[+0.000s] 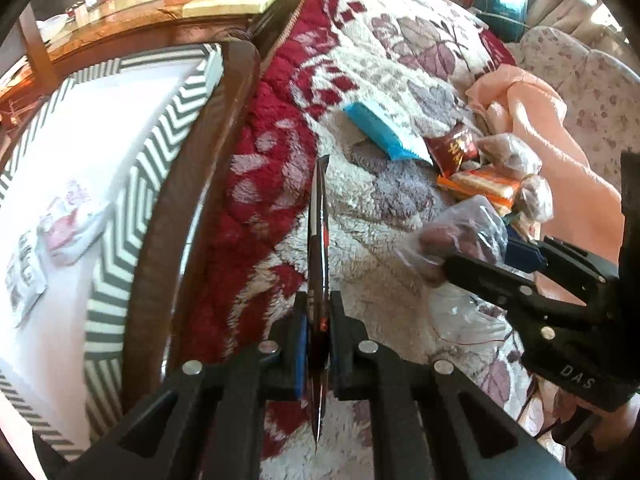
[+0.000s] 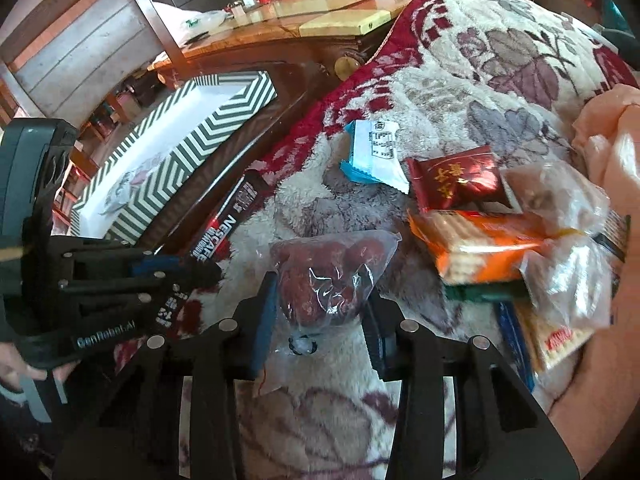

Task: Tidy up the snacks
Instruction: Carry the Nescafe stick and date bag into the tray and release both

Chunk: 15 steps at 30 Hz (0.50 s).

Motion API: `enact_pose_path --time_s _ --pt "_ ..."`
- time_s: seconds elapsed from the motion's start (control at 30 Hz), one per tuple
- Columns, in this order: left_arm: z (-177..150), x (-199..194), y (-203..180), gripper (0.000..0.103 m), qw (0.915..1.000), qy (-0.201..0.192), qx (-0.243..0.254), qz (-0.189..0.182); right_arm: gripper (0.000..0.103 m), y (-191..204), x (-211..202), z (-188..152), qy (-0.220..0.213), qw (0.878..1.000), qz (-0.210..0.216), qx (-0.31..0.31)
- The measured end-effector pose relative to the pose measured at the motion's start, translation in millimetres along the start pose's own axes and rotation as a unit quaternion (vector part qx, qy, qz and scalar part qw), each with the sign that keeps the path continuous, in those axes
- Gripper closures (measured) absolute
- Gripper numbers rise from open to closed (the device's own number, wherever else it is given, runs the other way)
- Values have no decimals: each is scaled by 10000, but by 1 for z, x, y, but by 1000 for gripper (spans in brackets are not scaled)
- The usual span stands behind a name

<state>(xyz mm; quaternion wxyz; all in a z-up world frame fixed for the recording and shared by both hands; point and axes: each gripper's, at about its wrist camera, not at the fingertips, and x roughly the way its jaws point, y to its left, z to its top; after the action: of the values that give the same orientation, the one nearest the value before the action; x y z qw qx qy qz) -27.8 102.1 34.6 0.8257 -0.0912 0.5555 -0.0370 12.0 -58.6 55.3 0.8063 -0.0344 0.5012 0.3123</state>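
- Currently, left gripper: fingers clamping a thin dark sachet edge-on above the blanket.
- Right gripper: fingers pressing a clear bag of red dates lying on the blanket, beside the snack pile.
- Striped box sitting left.

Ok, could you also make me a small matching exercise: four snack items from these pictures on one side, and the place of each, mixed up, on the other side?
Things:
1. dark coffee sachet
2. clear bag of red fruit
3. white-and-pink packets
4. blue-and-white packet

Places:
a. inside the striped box
b. between the fingers of the right claw
c. loose on the blanket
d. clamped in the left claw

Pairs: 1-d, 2-b, 3-a, 4-c
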Motion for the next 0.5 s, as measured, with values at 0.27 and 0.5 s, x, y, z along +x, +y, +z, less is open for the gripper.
enact_pose_path --time_s 0.27,0.5 --pt "-1 -27 1 93 9994 -303 -119 108 65 0 -27 4 -270 9996 46 74" --pt "-2 -49 0 93 9981 -554 -124 229 65 10 -40 9 -384 9992 63 -37"
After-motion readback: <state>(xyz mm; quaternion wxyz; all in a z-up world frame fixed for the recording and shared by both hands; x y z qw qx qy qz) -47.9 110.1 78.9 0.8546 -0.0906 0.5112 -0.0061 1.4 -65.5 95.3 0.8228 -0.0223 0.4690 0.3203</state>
